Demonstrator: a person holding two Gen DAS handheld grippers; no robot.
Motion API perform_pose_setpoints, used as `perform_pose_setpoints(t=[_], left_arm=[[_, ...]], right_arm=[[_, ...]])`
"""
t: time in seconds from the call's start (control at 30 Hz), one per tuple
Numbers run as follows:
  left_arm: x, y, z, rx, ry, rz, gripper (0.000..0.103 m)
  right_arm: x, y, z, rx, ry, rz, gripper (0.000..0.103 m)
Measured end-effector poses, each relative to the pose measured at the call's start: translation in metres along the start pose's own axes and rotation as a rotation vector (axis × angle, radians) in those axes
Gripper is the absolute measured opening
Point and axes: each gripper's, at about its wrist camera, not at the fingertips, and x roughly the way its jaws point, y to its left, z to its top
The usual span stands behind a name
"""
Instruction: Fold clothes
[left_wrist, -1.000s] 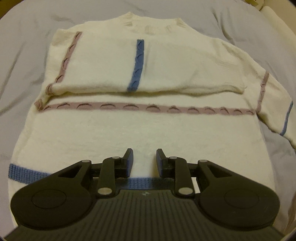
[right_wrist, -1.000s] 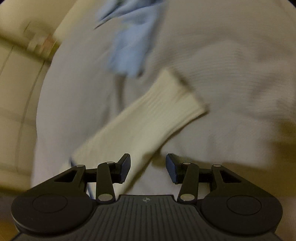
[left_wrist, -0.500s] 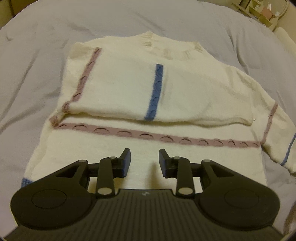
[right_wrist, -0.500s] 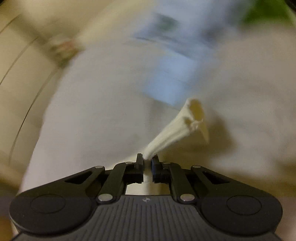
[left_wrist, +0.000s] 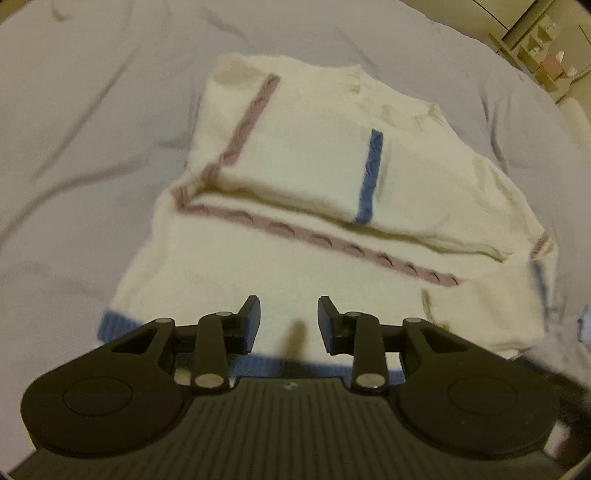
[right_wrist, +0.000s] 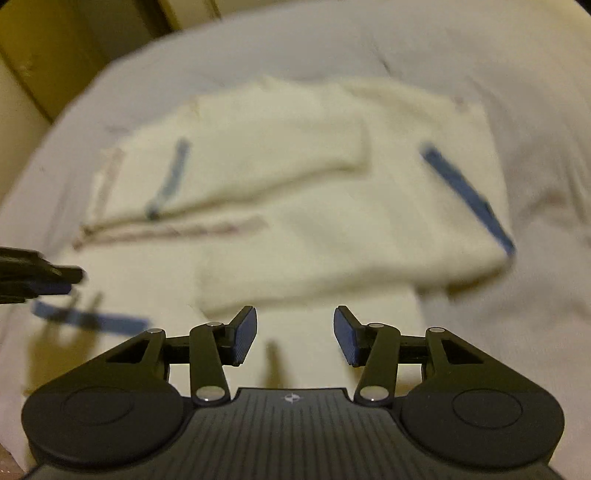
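the cream sweater lies flat on the bed, front down or up cannot be told. one sleeve lies folded across the chest, and the other sleeve lies across the body, which narrows the garment for the next fold. the left tongs hang released just above the blue hem, empty. the right tongs are also released, empty, above the lower body. both sit near the hem, likely so that it can be gripped and carried toward the collar.
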Motion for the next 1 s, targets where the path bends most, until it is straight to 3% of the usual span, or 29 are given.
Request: perform_pose_setpoints(t=[0.2, 0.3, 0.53, 0.57, 0.63, 0.73, 0.87, 0.93, 1.0], left_arm=[[0.023, -0.030, -0.017, -0.065, 0.090, -0.189, 0.034], [0.045, -0.057, -0.021, -0.094, 0.129, -0.309, 0.046], [0.100, -0.089, -0.026, -0.206, 0.178, -0.373, 0.045], [0.107, -0.092, -0.025, -0.223, 0.182, -0.382, 0.042], [0.112, -0.103, -0.019, -0.211, 0.183, -0.401, 0.007], [0.093, -0.130, 0.000, -0.102, 0.126, -0.473, 0.005], [0.024, -0.134, 0.044, 0.043, -0.082, -0.589, 0.005], [-0.009, -0.113, 0.067, 0.098, -0.217, -0.522, 0.005], [-0.023, -0.083, 0.085, 0.127, -0.294, -0.402, 0.005]], right_arm=[[-0.007, -0.059, -0.018, 0.140, 0.046, -0.139, 0.054], [0.004, -0.071, -0.018, 0.228, 0.042, -0.125, 0.061], [-0.006, -0.112, -0.013, 0.372, -0.007, -0.140, 0.063], [-0.006, -0.118, -0.012, 0.393, -0.013, -0.142, 0.063], [-0.013, -0.131, -0.013, 0.431, -0.018, -0.142, 0.063], [-0.012, -0.136, -0.011, 0.458, -0.019, -0.140, 0.063], [-0.005, -0.132, -0.005, 0.446, -0.013, -0.125, 0.063], [0.001, -0.128, -0.002, 0.440, -0.013, -0.117, 0.063], [0.007, -0.124, 0.001, 0.429, -0.014, -0.112, 0.063]])
